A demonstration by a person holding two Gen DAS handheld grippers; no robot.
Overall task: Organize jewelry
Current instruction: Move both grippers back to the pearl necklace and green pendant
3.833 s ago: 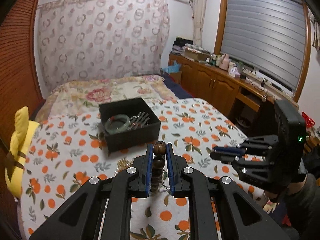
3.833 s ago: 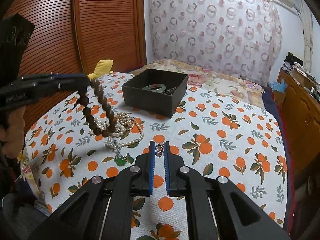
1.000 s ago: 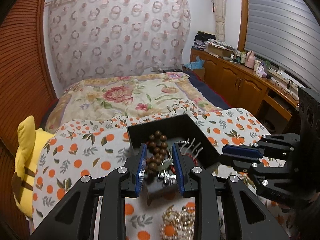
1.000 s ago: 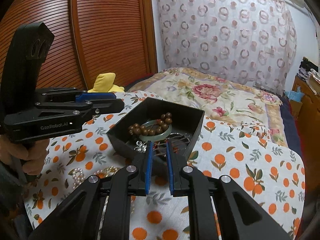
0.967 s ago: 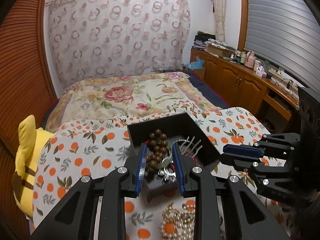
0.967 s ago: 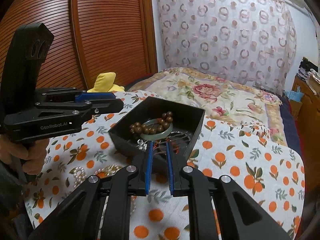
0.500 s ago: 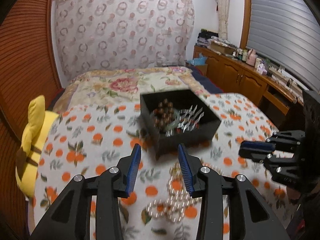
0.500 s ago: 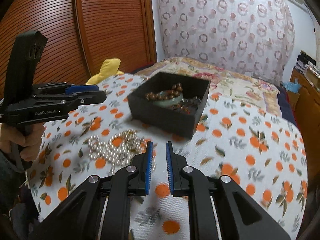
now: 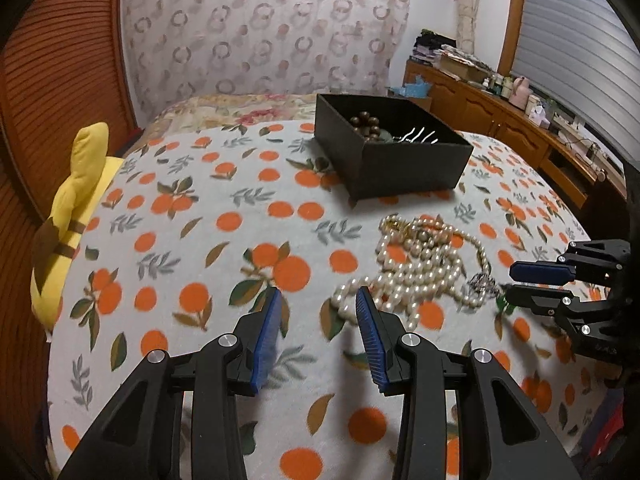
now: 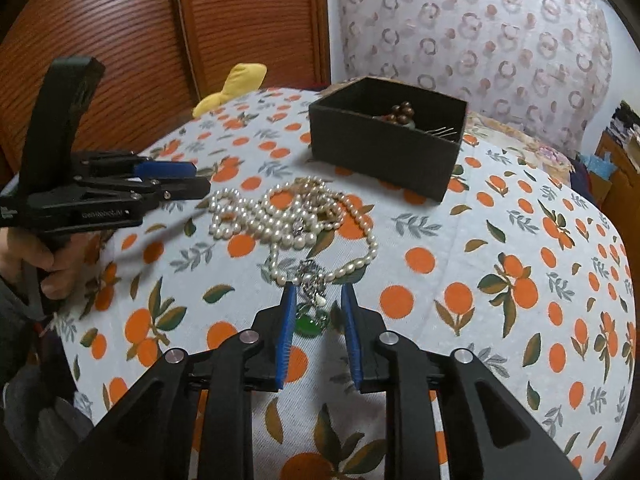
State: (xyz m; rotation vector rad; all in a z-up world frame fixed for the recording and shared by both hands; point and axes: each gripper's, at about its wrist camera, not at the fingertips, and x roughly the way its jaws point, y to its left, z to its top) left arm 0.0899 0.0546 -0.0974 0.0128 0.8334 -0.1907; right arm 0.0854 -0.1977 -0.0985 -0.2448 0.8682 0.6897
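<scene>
A black box stands on the orange-print cloth and holds the brown bead bracelet, a green bangle and metal hair pins. A heap of pearl necklaces lies in front of the box. A silver chain with a green pendant trails from it. My left gripper is open and empty, just left of the pearls. My right gripper is open, its blue pads on either side of the pendant; it also shows in the left wrist view.
A yellow plush toy lies at the cloth's left edge by the wooden sliding door. A wooden cabinet with clutter stands to the right. The patterned curtain hangs behind the bed.
Both grippers have pulled back from the box and come down low toward the pearl heap. The right gripper has opened wider around the pendant. The brown beads stay in the box.
</scene>
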